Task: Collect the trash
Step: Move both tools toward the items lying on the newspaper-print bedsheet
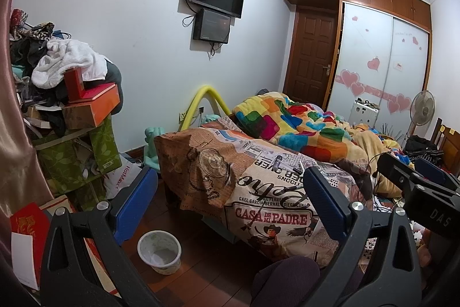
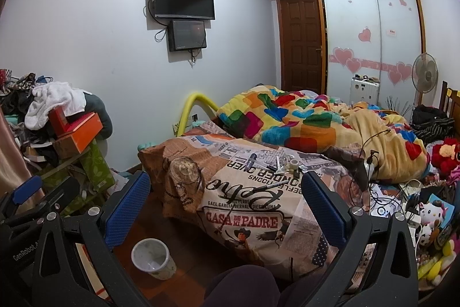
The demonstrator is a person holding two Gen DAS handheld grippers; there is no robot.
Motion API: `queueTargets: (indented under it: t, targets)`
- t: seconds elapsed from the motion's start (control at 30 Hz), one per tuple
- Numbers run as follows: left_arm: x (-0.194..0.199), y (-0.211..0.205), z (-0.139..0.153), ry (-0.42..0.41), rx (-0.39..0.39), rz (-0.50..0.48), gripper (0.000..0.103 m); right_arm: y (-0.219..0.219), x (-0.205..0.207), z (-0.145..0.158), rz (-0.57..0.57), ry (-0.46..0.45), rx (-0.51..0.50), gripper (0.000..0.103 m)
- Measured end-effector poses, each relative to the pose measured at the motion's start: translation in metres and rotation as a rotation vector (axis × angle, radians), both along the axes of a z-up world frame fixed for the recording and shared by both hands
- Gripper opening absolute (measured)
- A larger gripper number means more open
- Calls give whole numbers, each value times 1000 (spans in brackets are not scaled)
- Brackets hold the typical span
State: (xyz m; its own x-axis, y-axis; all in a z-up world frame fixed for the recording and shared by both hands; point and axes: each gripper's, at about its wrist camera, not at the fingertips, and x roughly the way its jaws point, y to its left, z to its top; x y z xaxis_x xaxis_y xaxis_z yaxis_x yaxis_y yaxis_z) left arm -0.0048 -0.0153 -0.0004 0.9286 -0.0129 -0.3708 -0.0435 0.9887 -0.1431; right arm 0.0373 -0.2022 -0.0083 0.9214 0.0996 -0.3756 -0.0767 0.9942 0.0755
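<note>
Your bed (image 2: 258, 209) wears a printed newspaper sheet. On it lie a bright patchwork blanket (image 2: 302, 120), some pens (image 2: 273, 186) and small bits. A white bin (image 2: 153, 258) stands on the wooden floor (image 2: 178, 232) beside the bed.

The newspaper-print bedsheet (image 2: 244, 192) draped over the bed's near end carries most of the reading: a red banner spells "CASA DE MI PADRE", and just above it a line reads "GAEL GARCIA BERNAL". Upside-down fragments such as "OVER" sit further up the same cloth. A white plastic bag (image 1: 122, 177) by the green boxes shows red letters "HotMax". The black gripper body (image 1: 434, 209) at the right says "DAS", and another black gripper body (image 2: 20, 252) says "GenRobot".
</note>
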Motion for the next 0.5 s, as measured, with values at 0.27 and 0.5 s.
queueTargets:
  t: [0.27, 0.5]
  targets:
    - [17, -14, 2, 18, 20, -14, 102, -20, 16, 2, -39, -10, -19, 103]
    - [61, -44, 2, 39, 63, -56, 102, -51, 45, -4, -90, 23, -34, 103]
